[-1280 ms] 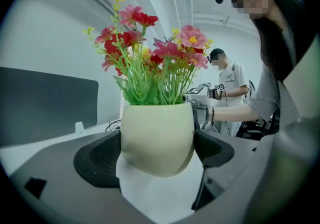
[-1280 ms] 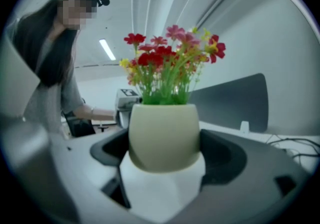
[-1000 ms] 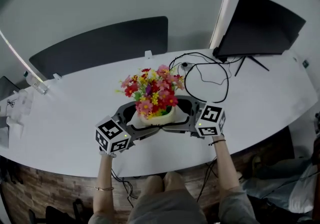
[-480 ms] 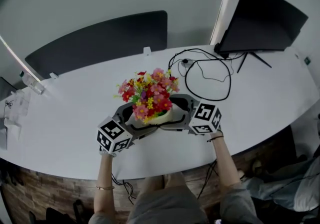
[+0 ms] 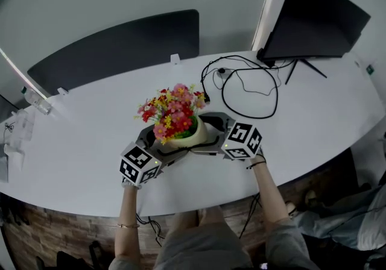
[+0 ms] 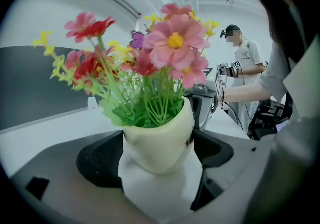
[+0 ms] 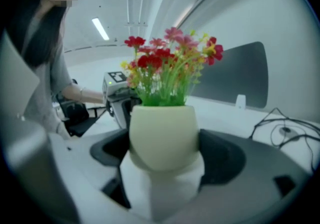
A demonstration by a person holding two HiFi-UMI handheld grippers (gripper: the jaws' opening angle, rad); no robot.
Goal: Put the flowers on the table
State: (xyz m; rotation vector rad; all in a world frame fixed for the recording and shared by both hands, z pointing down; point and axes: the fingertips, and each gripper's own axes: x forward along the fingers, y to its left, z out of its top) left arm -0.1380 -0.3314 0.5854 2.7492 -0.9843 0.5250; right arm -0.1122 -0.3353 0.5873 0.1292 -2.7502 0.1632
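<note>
A cream pot [image 5: 188,135] of red, pink and yellow flowers [image 5: 172,112] is over the middle of the white table [image 5: 313,121]. My left gripper [image 5: 164,145] grips it from the left and my right gripper [image 5: 208,135] from the right. In the left gripper view the pot [image 6: 160,140] sits between the two dark jaws, touching both. The right gripper view shows the pot [image 7: 162,135] wedged between its jaws likewise. Whether the pot's base rests on the table is hidden.
A black monitor [image 5: 316,18] stands at the back right, with looped black cables [image 5: 244,85] in front of it. A dark panel [image 5: 114,46] runs behind the table. Clear plastic items [image 5: 24,124] lie at the far left. Another person [image 6: 245,75] stands off to the side.
Both grippers have carried the pot away from the table's near edge, further onto the table and slightly left. Their hold on it is unchanged.
</note>
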